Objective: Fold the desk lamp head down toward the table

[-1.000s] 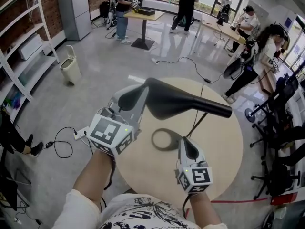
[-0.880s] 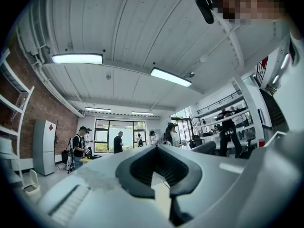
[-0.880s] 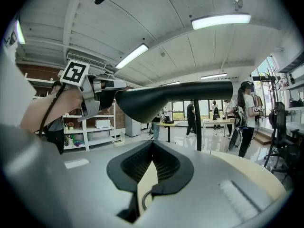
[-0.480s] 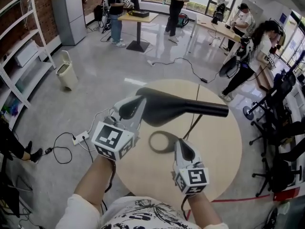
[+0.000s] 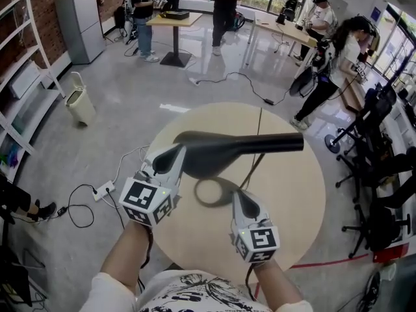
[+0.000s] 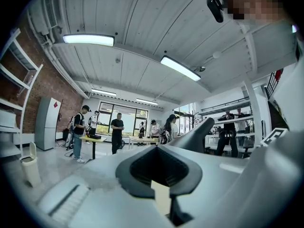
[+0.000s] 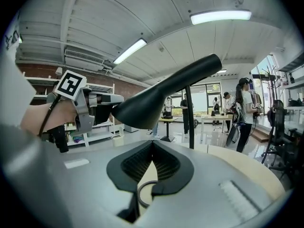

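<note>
Head view, looking steeply down: long black desk lamp head, broad at the left and tapering to a bar at the right, lying roughly level above the round pale-wood counter. Carried on a thin black stem rising from a dark ring-shaped base set flat on the counter. Left hand-held gripper placed at the broad end of the lamp head, tips against it.

Left gripper view: left hand-held gripper with jaws closed tip to tip and nothing between them, lamp head just to the right.

Right hand-held gripper held lower, tips at the right edge of the ring-shaped base; contact not discernible.

Right gripper view: right hand-held gripper with jaws likewise together and empty. Ring-shaped base glimpsed on the counter through the gap below the tips. Lamp head and stem beyond.
</note>
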Available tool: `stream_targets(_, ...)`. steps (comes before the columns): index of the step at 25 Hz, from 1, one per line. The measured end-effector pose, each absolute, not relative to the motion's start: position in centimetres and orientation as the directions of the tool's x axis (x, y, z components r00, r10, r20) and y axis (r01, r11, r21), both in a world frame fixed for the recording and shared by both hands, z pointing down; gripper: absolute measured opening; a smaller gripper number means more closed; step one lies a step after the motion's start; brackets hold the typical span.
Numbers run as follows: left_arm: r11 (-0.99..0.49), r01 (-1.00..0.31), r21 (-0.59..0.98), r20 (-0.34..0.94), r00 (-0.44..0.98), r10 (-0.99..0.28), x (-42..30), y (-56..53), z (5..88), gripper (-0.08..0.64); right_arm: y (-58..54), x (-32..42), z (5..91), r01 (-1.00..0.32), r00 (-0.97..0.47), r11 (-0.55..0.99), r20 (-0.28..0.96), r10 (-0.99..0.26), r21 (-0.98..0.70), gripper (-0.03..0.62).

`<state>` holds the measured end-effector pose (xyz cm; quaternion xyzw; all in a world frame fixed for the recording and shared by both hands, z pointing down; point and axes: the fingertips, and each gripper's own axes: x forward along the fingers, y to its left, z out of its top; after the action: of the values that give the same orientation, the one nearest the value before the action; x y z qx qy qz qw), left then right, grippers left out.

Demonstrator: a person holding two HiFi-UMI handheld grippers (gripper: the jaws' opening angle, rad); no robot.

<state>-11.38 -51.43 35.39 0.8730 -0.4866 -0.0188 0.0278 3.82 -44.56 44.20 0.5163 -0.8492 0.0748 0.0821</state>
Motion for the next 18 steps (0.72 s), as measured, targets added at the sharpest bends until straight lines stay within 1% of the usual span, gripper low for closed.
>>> stream_targets(6, -0.566, -0.821, 0.078, 0.068, 0.570, -0.819, -9.5, -51.1, 38.7, 0.005, -44.6, 4.2, 46.1, -0.893, -0.445, 0.446, 0.256, -0.858, -0.059, 0.008)
stream_targets(18, -0.601, -0.788, 0.131, 0.131, 0.615, -0.778, -6.3, -51.0, 42.6, 0.005, -44.5, 6.2, 47.1, -0.914, -0.402, 0.402, 0.280, -0.872, -0.059, 0.008)
